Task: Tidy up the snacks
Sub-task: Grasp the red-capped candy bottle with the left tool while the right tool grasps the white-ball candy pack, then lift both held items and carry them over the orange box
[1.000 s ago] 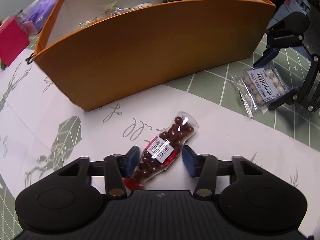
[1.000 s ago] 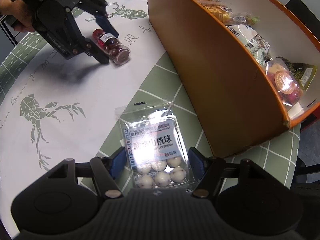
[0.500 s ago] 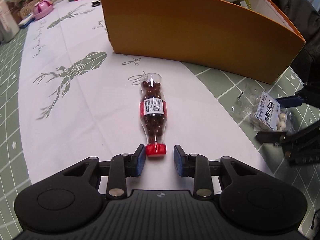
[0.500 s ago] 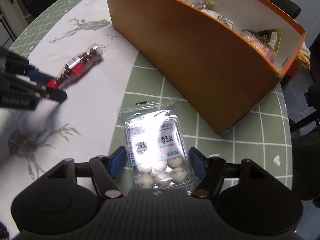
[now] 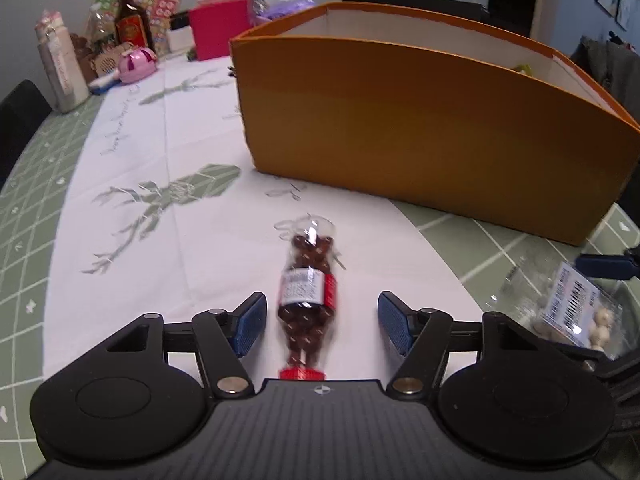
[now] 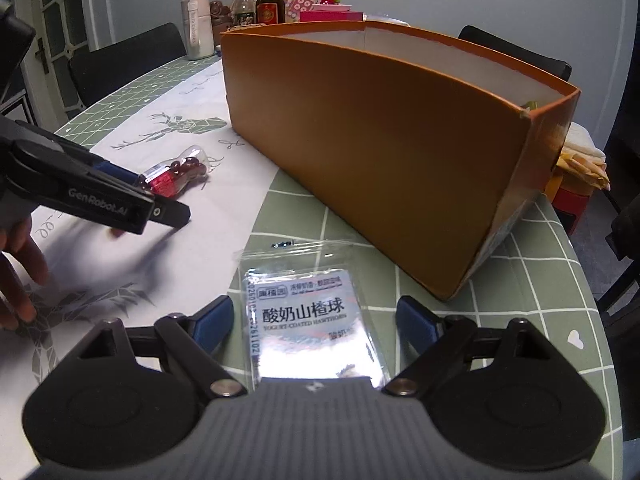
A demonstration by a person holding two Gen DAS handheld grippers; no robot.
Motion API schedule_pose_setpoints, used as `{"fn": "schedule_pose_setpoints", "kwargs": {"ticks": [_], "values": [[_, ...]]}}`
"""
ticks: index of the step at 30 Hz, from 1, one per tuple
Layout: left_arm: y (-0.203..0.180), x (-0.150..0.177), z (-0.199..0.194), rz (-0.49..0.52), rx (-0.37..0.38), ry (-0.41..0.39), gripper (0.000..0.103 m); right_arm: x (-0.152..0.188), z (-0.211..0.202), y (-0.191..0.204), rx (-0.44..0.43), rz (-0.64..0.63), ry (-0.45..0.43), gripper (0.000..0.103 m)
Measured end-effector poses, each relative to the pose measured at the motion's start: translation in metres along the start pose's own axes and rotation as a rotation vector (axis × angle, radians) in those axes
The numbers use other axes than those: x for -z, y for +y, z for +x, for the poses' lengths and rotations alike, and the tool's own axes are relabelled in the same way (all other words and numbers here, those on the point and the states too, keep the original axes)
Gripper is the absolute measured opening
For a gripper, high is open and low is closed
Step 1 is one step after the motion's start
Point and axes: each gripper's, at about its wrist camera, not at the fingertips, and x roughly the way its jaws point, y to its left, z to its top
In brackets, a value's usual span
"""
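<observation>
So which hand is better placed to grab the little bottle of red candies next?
Left. The left tool is open with the candy bottle lying between its pads on the tablecloth. The right tool is open around the yogurt hawthorn packet instead, farther from the bottle.

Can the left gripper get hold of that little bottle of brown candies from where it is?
Probably yes. The left gripper is open, and the candy bottle lies on the tablecloth between its fingers with nothing blocking either side.
</observation>
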Motion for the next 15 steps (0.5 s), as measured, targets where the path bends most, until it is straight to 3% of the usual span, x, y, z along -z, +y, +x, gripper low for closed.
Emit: {"fn": "schedule_pose_setpoints", "kwargs": {"ticks": [2, 4, 6, 8, 13, 15], "values": [[0.0028, -0.0021, 0.0027, -0.026, -0.020, -0.004, 0.075, 0.0004, -0.0025, 0.0010, 0.006, 0.004, -0.002, 0.087], [0.0074, -0.0046, 0.0054, -0.059, 0.014, 0.002, 0.073, -0.0001, -0.0001, 0.0026, 0.009, 0.004, -0.001, 0.087], [0.0071, -0.0065, 0.0042, -0.048, 0.019, 0.002, 0.062, -0.0005, -0.0001, 0.0038, 0.008, 0.000, 0.000, 0.085], [0.0061, -0.0082, 0.0031, -0.030, 0.021, 0.008, 0.044, -0.0012, -0.0008, 0.0048, 0.007, -0.007, -0.002, 0.078], [0.0085, -0.0103, 0.0014, -0.044, 0.037, 0.041, 0.035, -0.0025, -0.0024, 0.0062, 0.006, -0.018, -0.001, 0.063], [0.0076, -0.0101, 0.0005, -0.031, 0.022, 0.049, 0.035, -0.0037, -0.0029, 0.0069, 0.008, -0.017, 0.008, 0.062]]}}
